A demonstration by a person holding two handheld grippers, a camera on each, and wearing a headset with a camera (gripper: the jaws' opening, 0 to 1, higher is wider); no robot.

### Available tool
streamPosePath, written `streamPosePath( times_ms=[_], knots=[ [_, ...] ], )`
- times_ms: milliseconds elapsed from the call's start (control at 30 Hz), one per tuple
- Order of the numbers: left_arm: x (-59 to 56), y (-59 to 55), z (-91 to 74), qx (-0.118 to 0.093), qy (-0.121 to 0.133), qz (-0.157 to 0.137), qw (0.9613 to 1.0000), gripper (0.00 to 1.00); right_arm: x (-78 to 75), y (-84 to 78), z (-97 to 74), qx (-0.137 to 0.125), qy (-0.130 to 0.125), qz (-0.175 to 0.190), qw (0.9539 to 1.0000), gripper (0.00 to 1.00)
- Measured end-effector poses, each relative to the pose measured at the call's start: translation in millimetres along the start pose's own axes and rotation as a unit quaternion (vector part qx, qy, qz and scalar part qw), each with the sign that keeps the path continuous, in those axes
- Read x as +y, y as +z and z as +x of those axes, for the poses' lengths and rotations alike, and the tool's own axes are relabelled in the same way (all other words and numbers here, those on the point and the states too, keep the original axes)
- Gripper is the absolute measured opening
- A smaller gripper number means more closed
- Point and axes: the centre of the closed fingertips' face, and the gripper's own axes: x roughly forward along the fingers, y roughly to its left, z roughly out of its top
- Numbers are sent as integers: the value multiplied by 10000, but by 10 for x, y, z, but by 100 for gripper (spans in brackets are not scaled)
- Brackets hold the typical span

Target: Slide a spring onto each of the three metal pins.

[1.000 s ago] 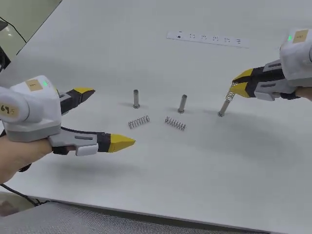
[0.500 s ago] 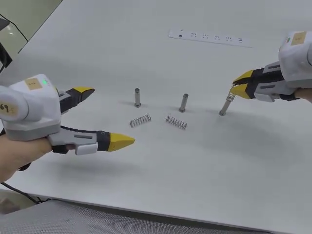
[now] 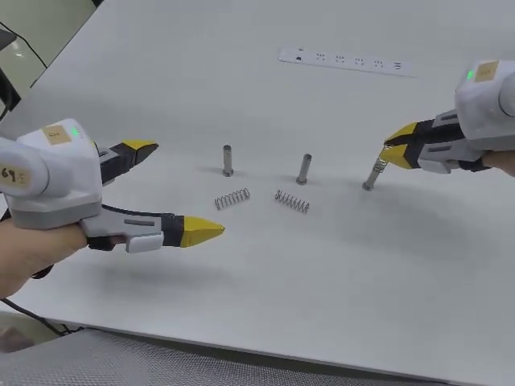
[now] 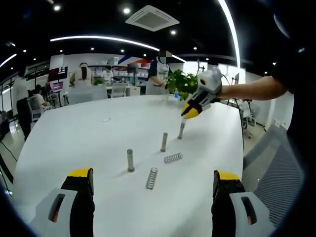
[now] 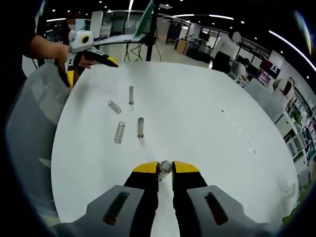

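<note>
Left gripper (image 3: 181,189): yellow-tipped jaws spread wide with nothing between them, held above the white table (image 3: 241,305). Ahead of its tips I see the first short grey metal pin (image 3: 228,160), upright and bare. A loose coiled wire spring (image 3: 232,199) lies on the gripper's side of that pin, just beside its base.

Further from this gripper, toward the other one, the second grey pin (image 3: 303,169) stands upright and bare. A second loose spring (image 3: 290,202) lies flat near its foot.

Right gripper (image 3: 390,146): jaws nearly together, pinching the third spring (image 3: 380,165) at its upper coils. Directly below the tips, the third grey pin (image 3: 370,180) leans with its top toward the gripper, and the spring sits at that upper end. I cannot tell how far down the pin it reaches.

Beyond the right gripper, well apart from it, a white power strip (image 3: 348,62) lies flat.
</note>
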Motion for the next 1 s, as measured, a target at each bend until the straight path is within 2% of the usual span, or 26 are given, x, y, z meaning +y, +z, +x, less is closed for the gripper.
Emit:
streamPosePath(
  times_ms=[1000],
  knots=[
    [-5, 37, -6, -30, 14, 30, 10000, 98, 51, -222, 187, 237, 89, 141, 9996, 7]
  ],
)
